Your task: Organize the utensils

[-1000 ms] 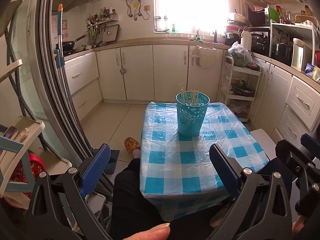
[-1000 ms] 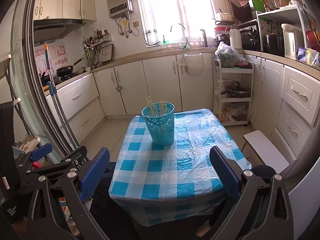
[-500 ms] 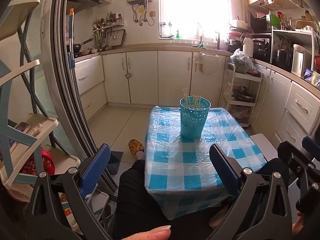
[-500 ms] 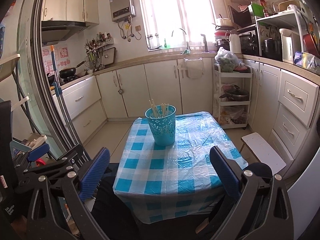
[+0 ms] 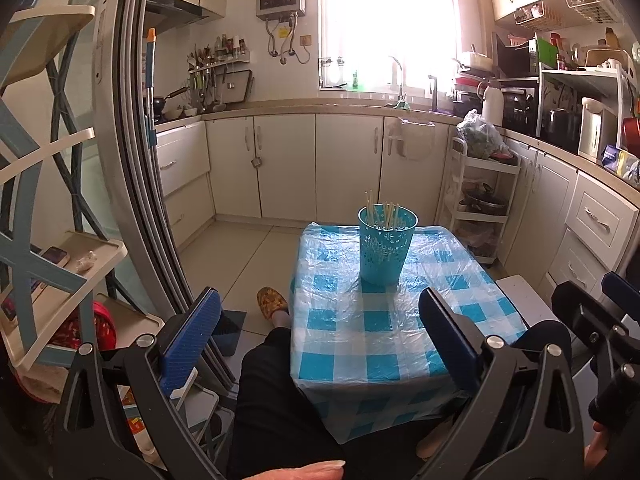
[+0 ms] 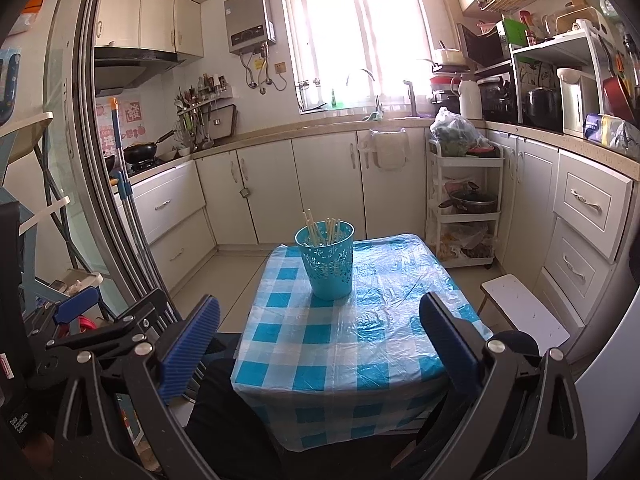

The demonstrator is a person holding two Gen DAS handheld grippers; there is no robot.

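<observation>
While the left hand-held gripper (image 5: 318, 334) hangs back over the seated person's lap, the teal cup (image 5: 386, 245) stands upright ahead of it and a little to the right, toward the far end of the bench (image 5: 360, 344) with its blue-and-white check cover. Pale chopsticks (image 5: 383, 212) stand on end inside the cup, long axes near vertical, tips clear of the rim. Both blue pads are spread wide, nothing between them, touching nothing; the cup is well apart from them. At the right edge of this view, part of the other tool shows, also held back.

From the right wrist camera, the right hand-held gripper (image 6: 318, 336) frames the same bench, with the cup (image 6: 326, 262) almost dead ahead between its fingers, only slightly left of centre. The chopsticks (image 6: 322, 232) lean a little leftward in the cup. Its jaws too gape wide and hold nothing. Neither tool looks clearly nearer; the right seems the better lined up, so any reach for the sticks would likely go forward and down from above the rim.
</observation>
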